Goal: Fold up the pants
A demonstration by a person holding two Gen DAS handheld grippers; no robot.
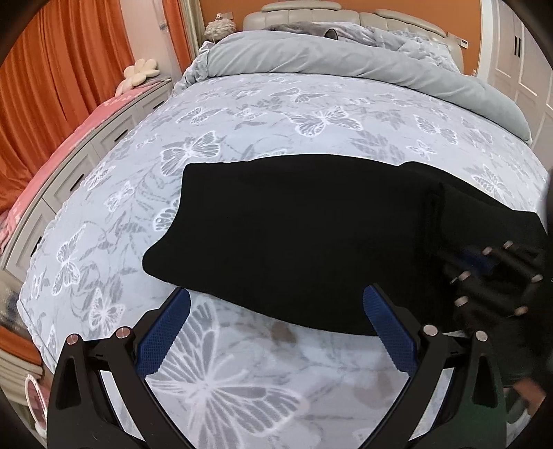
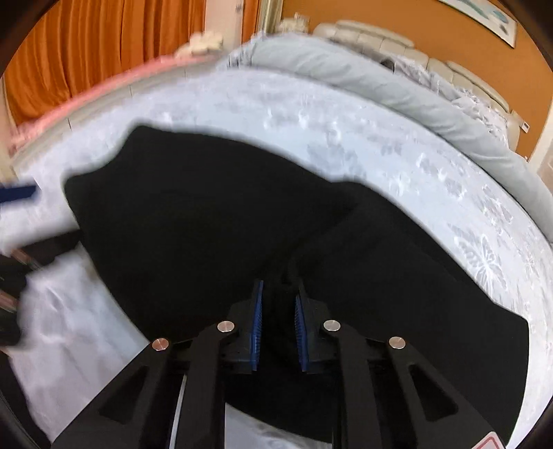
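A: Where were the black pants [image 1: 293,235]?

B: Flat on the butterfly-print bedspread [image 1: 276,103], already doubled over into a wide dark block, with one darker layer lying across the right part. A grey duvet [image 1: 345,58] was bunched up behind them toward the padded headboard [image 1: 311,13].

A: And the left gripper [image 1: 276,328]?

B: It was angled downward over the near edge of the bed, jaws spread wide. Its blue pads [image 1: 162,338] sat on either side of bare bedspread, with the tips just at the near hem of the pants. Nothing was pinched between them.

A: The right gripper [image 2: 278,324]?

B: Also tilted down, over the right part of the pants. Its jaws were drawn nearly together, and a ridge of black cloth stood between the blue pads [image 2: 257,324], so it was clamped on the pants. From the left wrist view, it showed as a blurred dark shape at the right edge.
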